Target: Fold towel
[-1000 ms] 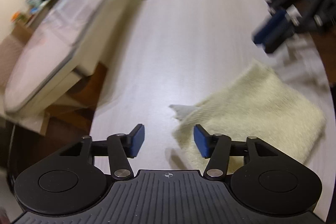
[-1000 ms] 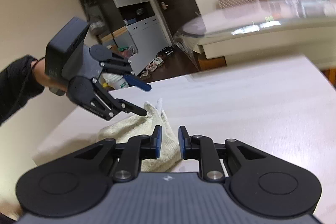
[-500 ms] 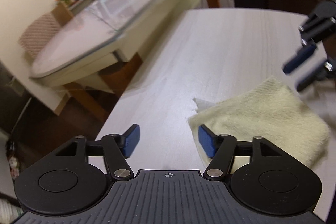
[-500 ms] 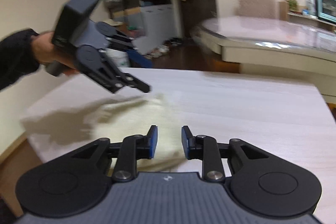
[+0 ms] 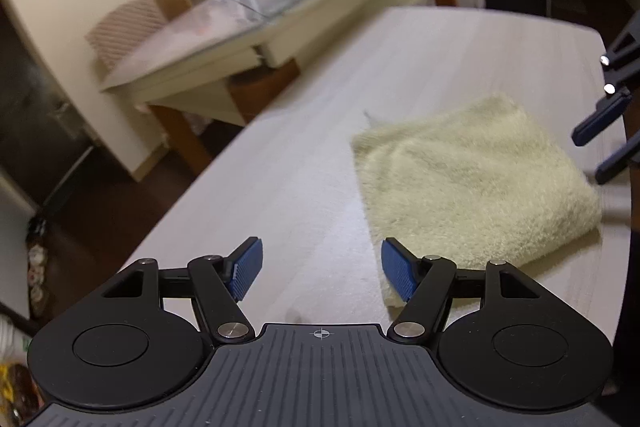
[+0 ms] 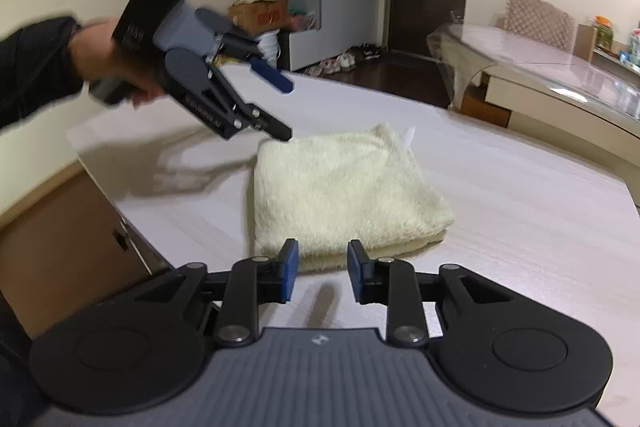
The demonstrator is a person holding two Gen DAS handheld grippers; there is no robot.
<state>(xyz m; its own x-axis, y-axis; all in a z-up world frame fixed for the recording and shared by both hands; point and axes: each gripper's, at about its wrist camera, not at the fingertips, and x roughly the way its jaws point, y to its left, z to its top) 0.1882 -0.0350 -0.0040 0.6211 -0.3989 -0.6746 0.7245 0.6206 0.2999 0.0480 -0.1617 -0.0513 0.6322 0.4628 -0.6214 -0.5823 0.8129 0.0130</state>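
towel [image 6: 344, 187] folded on tabletop [image 5: 304, 163] | left fingers [image 5: 394, 273] opening wide, right fingers [image 6: 289, 269] opening narrow, both empty | risk: snagged edge undoes fold

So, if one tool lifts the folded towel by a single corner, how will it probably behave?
The cream towel looks soft and fluffy, so it would likely hang limp rather than hold its shape. It lies in loose stacked layers on the pale wooden table, so the fold would probably fall open. Its thick pile suggests it drags rather than slides if pushed.
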